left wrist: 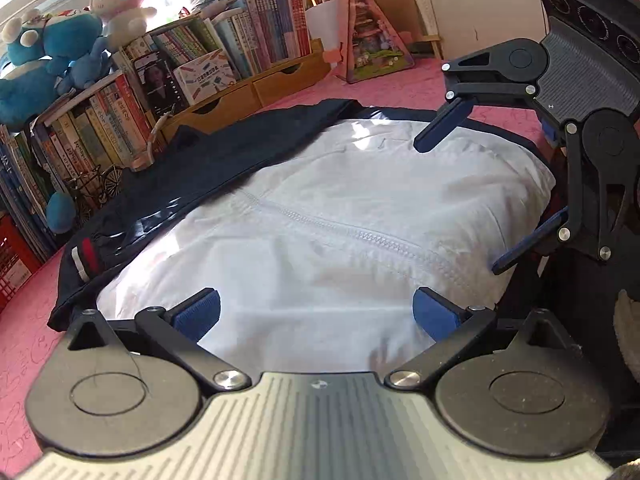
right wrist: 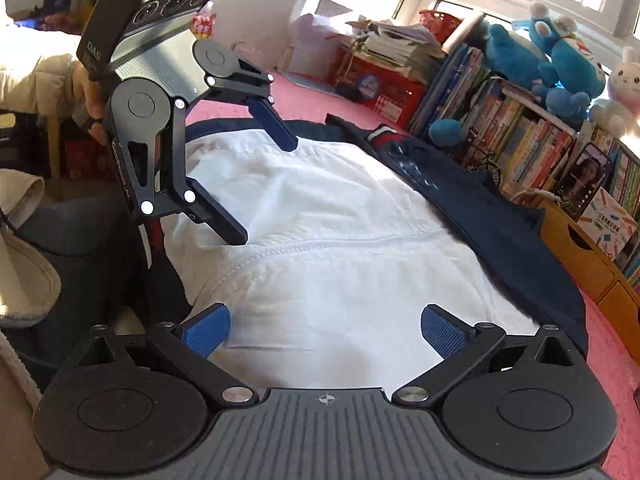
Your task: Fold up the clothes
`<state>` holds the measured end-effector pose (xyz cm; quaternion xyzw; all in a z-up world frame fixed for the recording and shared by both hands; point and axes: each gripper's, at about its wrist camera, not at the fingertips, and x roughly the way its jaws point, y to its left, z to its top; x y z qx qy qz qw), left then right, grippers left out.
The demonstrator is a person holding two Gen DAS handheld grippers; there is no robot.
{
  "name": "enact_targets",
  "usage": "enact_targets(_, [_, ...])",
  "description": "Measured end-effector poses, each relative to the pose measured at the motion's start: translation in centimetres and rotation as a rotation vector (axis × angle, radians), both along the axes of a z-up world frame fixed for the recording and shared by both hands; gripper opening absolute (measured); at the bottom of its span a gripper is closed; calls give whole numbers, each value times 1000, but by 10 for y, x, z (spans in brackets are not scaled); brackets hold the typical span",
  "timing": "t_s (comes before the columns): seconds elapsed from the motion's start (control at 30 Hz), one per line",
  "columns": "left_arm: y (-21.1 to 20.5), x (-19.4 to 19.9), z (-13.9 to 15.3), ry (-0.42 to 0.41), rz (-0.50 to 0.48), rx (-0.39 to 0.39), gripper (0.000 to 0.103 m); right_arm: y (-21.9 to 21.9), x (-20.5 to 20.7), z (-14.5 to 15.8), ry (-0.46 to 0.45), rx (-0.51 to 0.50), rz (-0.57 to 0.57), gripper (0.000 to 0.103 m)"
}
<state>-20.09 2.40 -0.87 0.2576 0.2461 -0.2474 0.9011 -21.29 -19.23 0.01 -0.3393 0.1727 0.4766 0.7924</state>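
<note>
A white jacket [left wrist: 340,216] with navy trim and a zipper [left wrist: 348,228] lies flat on the pink table cover [left wrist: 24,336]; it also shows in the right wrist view [right wrist: 340,216]. One navy sleeve [left wrist: 192,172] with a red-and-white cuff [left wrist: 86,258] is folded across its far side. My left gripper [left wrist: 316,314] is open and empty just above the jacket's near edge. My right gripper [right wrist: 326,330] is open and empty above the opposite end. Each gripper shows in the other's view, open over the jacket: the right [left wrist: 456,208], the left [right wrist: 268,192].
A row of books [left wrist: 192,72] in wooden shelves with drawers [left wrist: 248,96] lines the table's far edge, with plush toys [left wrist: 52,52] on top. A red crate [right wrist: 380,92] and stacked papers [right wrist: 396,44] stand at one end. Pink cover shows around the jacket.
</note>
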Motion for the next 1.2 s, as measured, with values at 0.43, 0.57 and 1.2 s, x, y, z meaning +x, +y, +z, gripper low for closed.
enact_targets(0.43, [69,-4,-2,126,221,-208,103,-67,13,-32,63,19,-138,103])
enact_targets(0.57, [75,-23,-8,102,287,-133,103,-83,2,-33,23,-19,-210,103])
enact_targets(1.2, [123,-42,-45,302,508,-407,103,-140,-31,-29,266,238,-515,103])
